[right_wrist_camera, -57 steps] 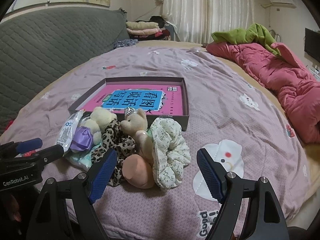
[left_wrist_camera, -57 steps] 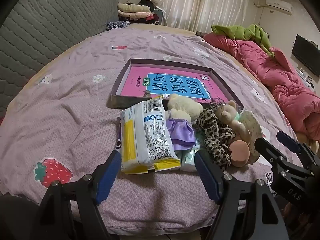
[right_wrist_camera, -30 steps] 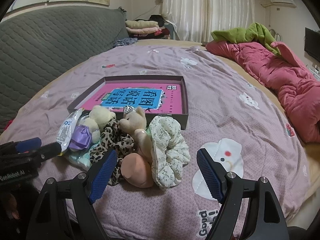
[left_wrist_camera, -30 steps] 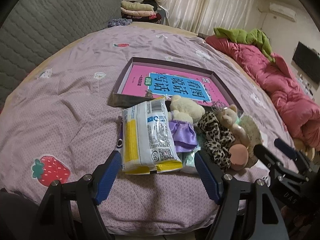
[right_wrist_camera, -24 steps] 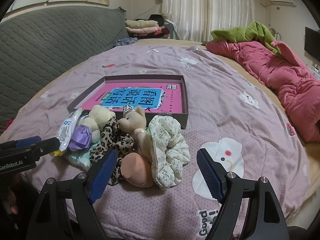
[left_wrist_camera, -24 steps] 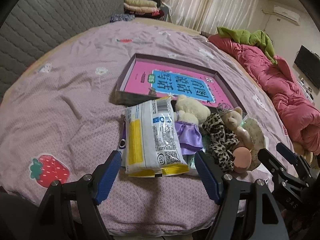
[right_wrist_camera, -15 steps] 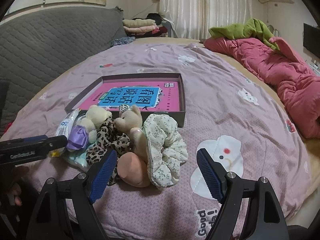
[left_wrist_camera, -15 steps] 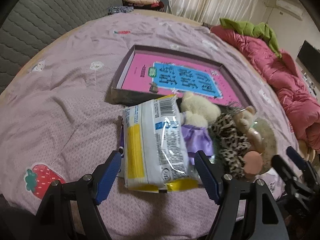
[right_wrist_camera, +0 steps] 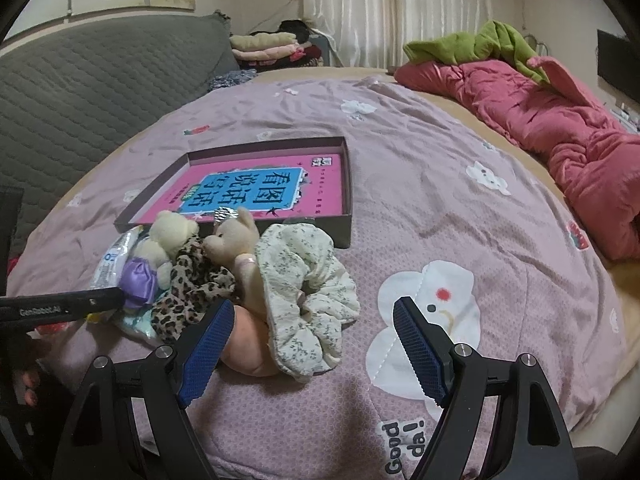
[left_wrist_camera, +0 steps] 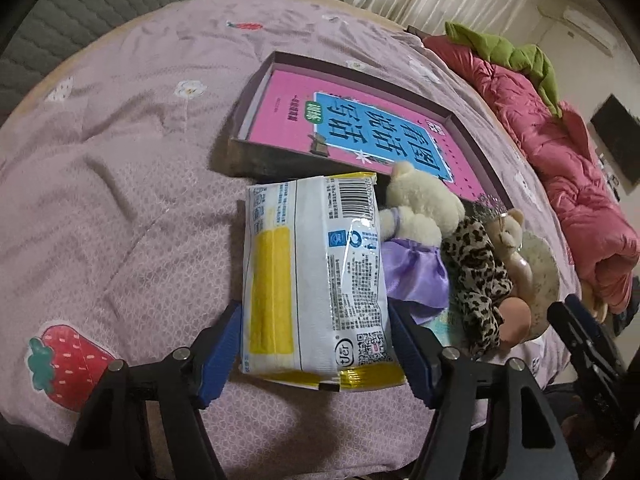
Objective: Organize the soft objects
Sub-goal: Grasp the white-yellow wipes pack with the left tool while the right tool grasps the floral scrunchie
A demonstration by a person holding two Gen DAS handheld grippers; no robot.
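A white and yellow tissue pack lies on the purple bedspread. My left gripper straddles its near end, jaws closing, blue pads beside its two long sides; the pack looks unsqueezed. To its right sit a cream bear in a purple skirt, a leopard scrunchie, a brown bear, a peach puff and a floral scrunchie. My right gripper stands open just before the floral scrunchie and the puff, holding nothing. Behind the pile is a shallow dark box with a pink book inside.
A red quilt with a green garment lies along the bed's right side. A grey padded headboard stands at the left, with folded clothes behind it. The bed's near edge lies just below both grippers.
My left gripper has gone forward and down until the tissue pack's near end lies between its pads, and its jaws have narrowed. The right gripper has hardly moved.
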